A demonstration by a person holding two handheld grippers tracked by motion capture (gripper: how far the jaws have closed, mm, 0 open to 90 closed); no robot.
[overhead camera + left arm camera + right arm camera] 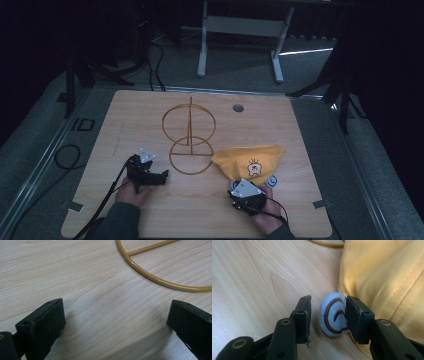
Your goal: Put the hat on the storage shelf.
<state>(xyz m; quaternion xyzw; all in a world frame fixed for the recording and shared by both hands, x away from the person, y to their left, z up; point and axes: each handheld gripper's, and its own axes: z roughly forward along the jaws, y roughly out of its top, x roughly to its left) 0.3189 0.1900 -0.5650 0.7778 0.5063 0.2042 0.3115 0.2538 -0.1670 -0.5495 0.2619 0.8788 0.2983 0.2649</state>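
While straddling the small blue ear of the yellow hat on the worktop, right gripper jaws partly open, probably poised to pinch; left gripper jaws wide, empty, beside wire stand.

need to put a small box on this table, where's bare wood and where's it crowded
Bare wood: the far left corner of the light wooden table, left of the gold wire ring stand, and the far right corner past the small round hole. Crowded: the near middle, where the left gripper, yellow cloth cap and right gripper sit close together.
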